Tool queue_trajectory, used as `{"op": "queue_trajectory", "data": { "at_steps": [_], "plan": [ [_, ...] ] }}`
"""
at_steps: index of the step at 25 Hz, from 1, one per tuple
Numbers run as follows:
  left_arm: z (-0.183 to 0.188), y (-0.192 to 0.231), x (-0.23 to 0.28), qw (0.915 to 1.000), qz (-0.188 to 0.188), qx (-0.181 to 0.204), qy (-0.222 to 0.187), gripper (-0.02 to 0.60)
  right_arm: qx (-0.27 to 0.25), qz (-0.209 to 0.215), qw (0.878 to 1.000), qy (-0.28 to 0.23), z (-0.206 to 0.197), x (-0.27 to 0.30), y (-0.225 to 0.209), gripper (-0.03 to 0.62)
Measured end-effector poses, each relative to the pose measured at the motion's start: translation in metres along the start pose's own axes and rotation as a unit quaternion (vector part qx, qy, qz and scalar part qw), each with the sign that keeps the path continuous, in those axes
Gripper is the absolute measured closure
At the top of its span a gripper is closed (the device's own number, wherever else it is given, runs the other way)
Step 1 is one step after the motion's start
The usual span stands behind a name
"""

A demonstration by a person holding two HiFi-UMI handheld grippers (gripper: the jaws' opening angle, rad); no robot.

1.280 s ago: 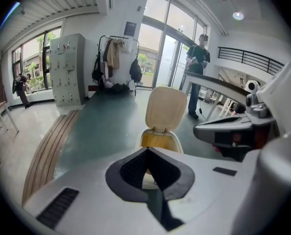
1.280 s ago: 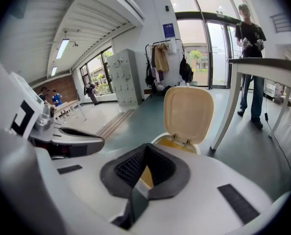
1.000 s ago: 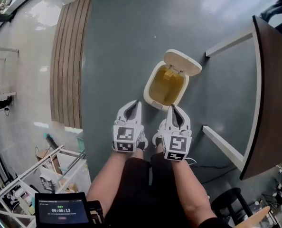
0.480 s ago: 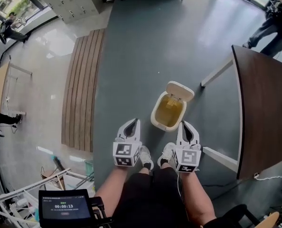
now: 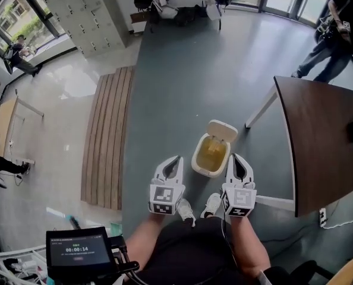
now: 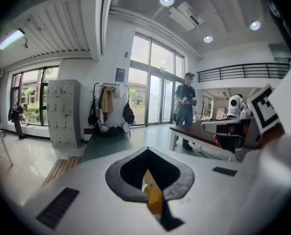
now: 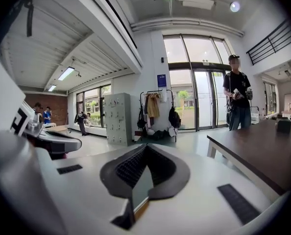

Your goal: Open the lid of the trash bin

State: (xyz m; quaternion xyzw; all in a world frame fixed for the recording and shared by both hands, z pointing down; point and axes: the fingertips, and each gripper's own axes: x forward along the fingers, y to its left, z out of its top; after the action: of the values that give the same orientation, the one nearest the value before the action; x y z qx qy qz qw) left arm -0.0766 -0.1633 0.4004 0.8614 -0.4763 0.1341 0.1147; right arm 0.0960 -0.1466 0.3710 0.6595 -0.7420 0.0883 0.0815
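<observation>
Already the trash bin [image 5: 195, 158] stood on the grey floor [image 5: 164, 88] with its lid [image 5: 222, 130] tipped back on the far side and the yellowish liner [image 5: 212, 153] exposed, so the task looked done, with nothing evidently left but to draw away. The head view placed the bin just ahead of the person's shoes [image 5: 185, 210], between the left gripper [image 5: 177, 160] and the right gripper [image 5: 234, 158], neither touching it. Both tongs had their jaws closed tip to tip on nothing, as each gripper view showed plainly. Those views pointed level across the room and missed the bin altogether, showing instead glass doors [image 7: 199, 99], lockers [image 6: 62, 112] and a standing person [image 7: 237, 99] beyond the brown table [image 7: 263, 146].
</observation>
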Motion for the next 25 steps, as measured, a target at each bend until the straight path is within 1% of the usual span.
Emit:
{"op": "queue_trajectory", "data": {
  "at_steps": [2, 5, 9, 11, 13, 14, 17, 18, 21, 25],
  "plan": [
    [0.017, -0.007, -0.006, 0.9998, -0.01, 0.003, -0.019, 0.583, -0.008, -0.002, 1.0, -0.011, 0.008, -0.01, 0.004, 0.591],
    [0.04, -0.006, -0.013, 0.9989, -0.018, 0.005, -0.043, 0.583, -0.014, -0.006, 0.999, -0.03, 0.025, -0.017, 0.013, 0.591],
    [0.043, -0.018, -0.023, 0.9988, -0.025, -0.004, -0.043, 0.583, 0.021, -0.006, 0.999, -0.039, 0.037, -0.035, 0.013, 0.591],
    [0.041, -0.029, -0.029, 0.9988, -0.027, -0.008, -0.041, 0.583, 0.019, -0.003, 0.999, -0.046, 0.042, -0.047, 0.01, 0.591],
    [0.042, -0.034, -0.031, 0.9988, -0.029, -0.001, -0.041, 0.583, 0.019, 0.001, 0.998, -0.052, 0.048, -0.051, 0.01, 0.591],
    [0.044, -0.034, -0.03, 0.9987, -0.028, 0.003, -0.041, 0.583, 0.03, 0.005, 0.998, -0.054, 0.051, -0.051, 0.01, 0.591],
    [0.053, -0.038, -0.029, 0.9987, -0.022, 0.005, -0.045, 0.583, 0.086, 0.026, 0.994, -0.062, 0.061, -0.052, 0.007, 0.591],
    [0.056, -0.041, -0.03, 0.9988, -0.018, 0.001, -0.046, 0.583, 0.092, 0.032, 0.993, -0.063, 0.063, -0.052, 0.006, 0.591],
    [0.064, -0.054, -0.033, 0.9987, -0.003, -0.008, -0.049, 0.583, 0.079, 0.047, 0.994, -0.064, 0.067, -0.055, 0.003, 0.591],
    [0.072, -0.087, -0.038, 0.9981, 0.009, -0.014, -0.059, 0.583, 0.047, 0.061, 0.995, -0.069, 0.068, -0.076, -0.014, 0.591]
  ]
}}
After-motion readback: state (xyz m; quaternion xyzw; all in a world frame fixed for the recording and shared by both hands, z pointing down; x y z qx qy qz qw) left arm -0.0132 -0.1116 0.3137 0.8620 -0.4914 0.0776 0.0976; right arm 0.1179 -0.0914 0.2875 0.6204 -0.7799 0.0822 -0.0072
